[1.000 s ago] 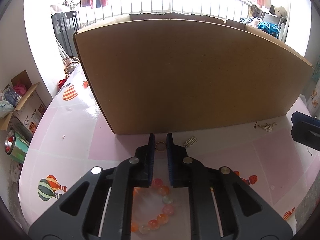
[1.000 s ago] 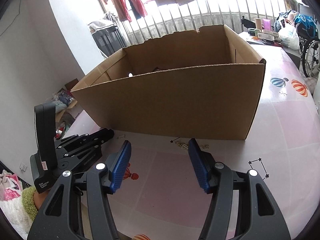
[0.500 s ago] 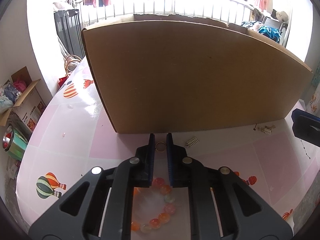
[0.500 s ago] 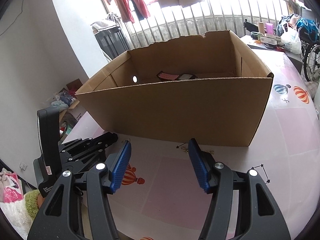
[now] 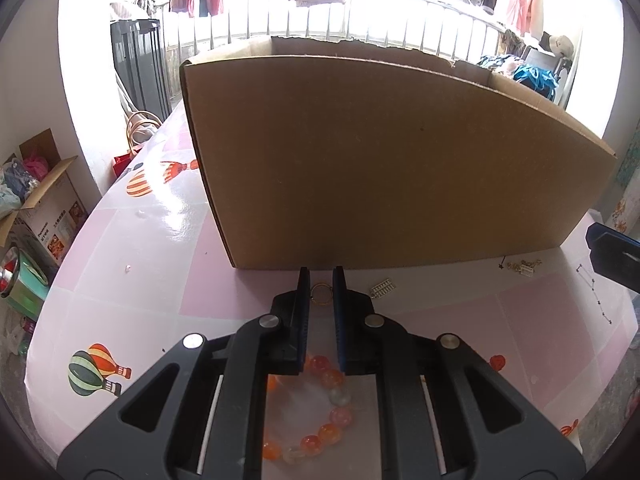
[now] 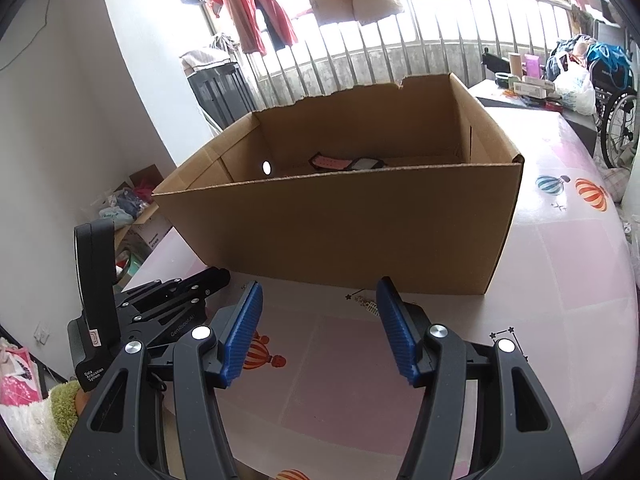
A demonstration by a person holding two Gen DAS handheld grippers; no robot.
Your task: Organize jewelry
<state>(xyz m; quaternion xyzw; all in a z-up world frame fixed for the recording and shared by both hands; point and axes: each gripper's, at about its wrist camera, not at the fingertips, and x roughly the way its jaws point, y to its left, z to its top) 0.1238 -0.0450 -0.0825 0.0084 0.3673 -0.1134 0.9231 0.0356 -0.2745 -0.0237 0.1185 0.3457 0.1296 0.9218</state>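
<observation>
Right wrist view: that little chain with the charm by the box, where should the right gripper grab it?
Grip the chain at its bunched charm end, coming straight down with the open right gripper. It lies flat on the table, close to the cardboard box, so sideways would likely hit its wall.

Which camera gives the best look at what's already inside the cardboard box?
The right wrist view: it looks over the cardboard box rim, showing a pink-strapped watch lying on the floor inside. The left wrist view faces the box's outer wall only, so its contents are hidden.
</observation>
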